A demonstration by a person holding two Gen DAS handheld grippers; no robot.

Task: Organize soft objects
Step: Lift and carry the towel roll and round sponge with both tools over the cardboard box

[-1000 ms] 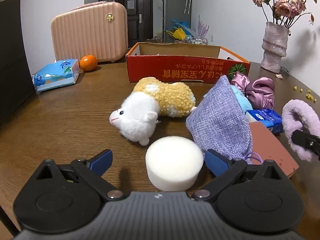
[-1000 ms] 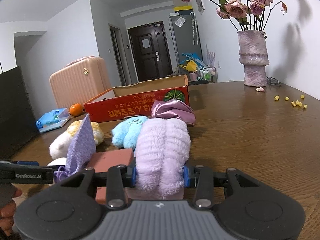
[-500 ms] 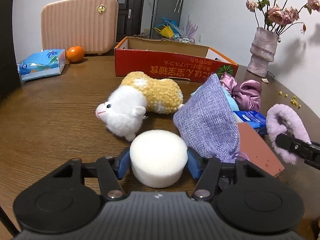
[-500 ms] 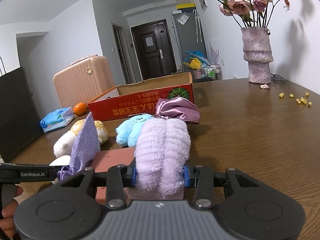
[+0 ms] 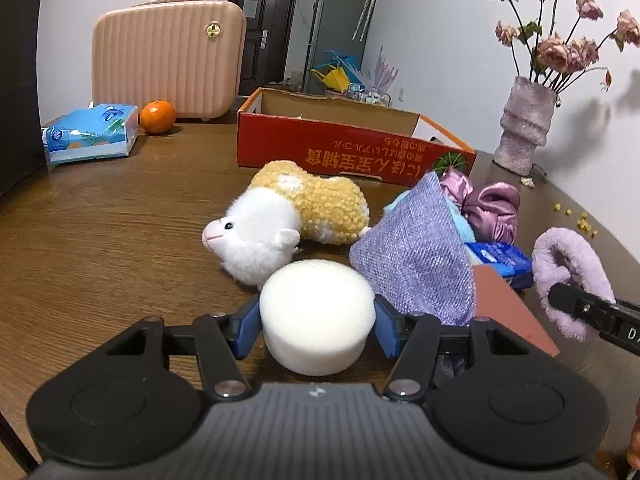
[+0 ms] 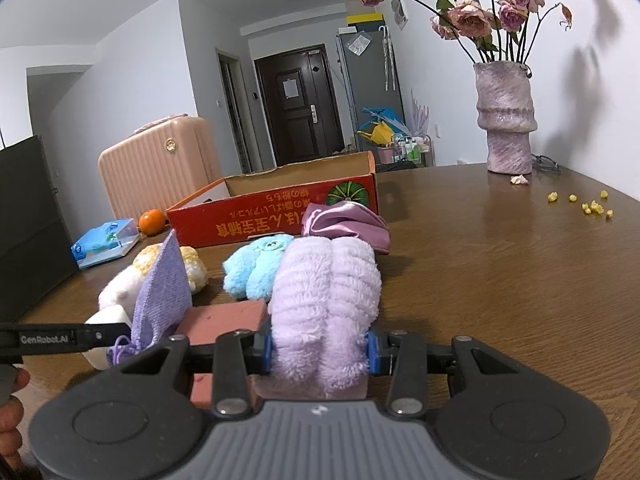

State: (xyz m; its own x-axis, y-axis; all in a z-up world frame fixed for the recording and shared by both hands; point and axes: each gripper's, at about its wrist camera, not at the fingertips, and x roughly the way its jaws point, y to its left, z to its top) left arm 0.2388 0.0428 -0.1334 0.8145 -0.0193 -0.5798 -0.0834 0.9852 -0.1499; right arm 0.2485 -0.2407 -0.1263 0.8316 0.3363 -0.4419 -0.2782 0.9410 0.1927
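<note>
My left gripper (image 5: 318, 322) is shut on a white round sponge (image 5: 316, 288), its blue pads pressing both sides, just above the wooden table (image 5: 100, 248). My right gripper (image 6: 320, 354) is shut on a fluffy lilac scrunchie (image 6: 326, 292), which also shows at the right of the left wrist view as the scrunchie (image 5: 572, 264). Beyond the sponge lie a white and yellow hamster plush (image 5: 280, 220), a purple cloth pouch (image 5: 420, 264), a light blue plush (image 6: 256, 268) and a pink satin scrunchie (image 5: 492, 208). An open red cardboard box (image 5: 352, 152) stands behind them.
A terracotta block (image 6: 224, 320) and a blue packet (image 5: 500, 256) lie under the pouch. A pink suitcase (image 5: 168, 52), a tissue pack (image 5: 92, 136) and an orange (image 5: 157, 117) stand at the far left. A vase of dried roses (image 6: 506, 120) and yellow crumbs (image 6: 588, 204) are at the right.
The left jaws, wide apart a second ago, have closed onto the white sponge, and the left view has tipped slightly. The right gripper has kept still on the lilac scrunchie.
</note>
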